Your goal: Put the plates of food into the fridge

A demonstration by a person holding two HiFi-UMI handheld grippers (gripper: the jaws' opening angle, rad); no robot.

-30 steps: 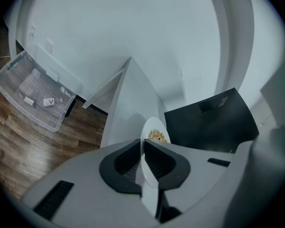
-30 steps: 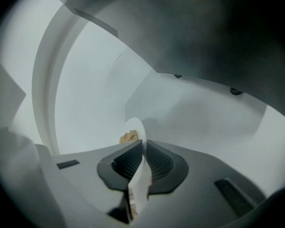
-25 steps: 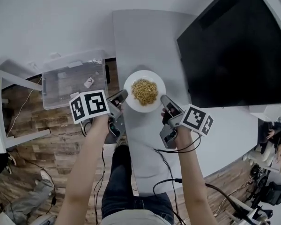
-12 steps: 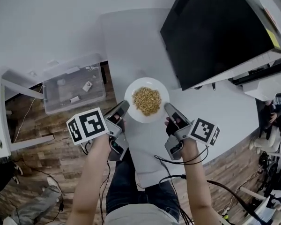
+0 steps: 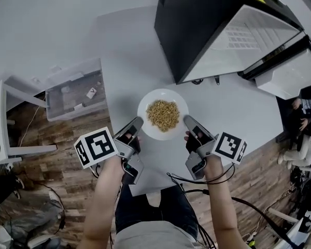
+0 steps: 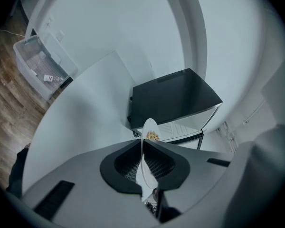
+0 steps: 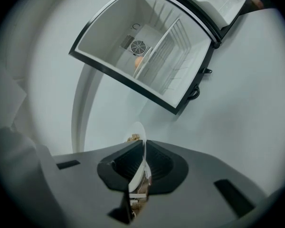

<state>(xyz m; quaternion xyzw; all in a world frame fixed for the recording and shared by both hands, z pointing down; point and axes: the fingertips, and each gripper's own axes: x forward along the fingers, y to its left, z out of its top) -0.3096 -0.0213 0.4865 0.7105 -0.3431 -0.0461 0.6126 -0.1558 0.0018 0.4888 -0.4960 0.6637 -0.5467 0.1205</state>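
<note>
Both grippers pinch the plate, with the open fridge just beyond it.

The left gripper (image 5: 136, 122) is closed on the left rim of the plate (image 5: 168, 94) and the right gripper (image 5: 188, 119) on its right rim, so the noodles (image 5: 163, 114) sit level between them over the counter (image 5: 228, 113). The fridge (image 5: 212, 25) stands far and right, its mouth facing right, nearer the right gripper. The shelf (image 7: 156, 51) leaves room inside; the lower edge and door (image 7: 218, 4) are what to clear.

Grey table (image 5: 129, 61); black fridge (image 5: 207, 25) standing on it, door open.
</note>
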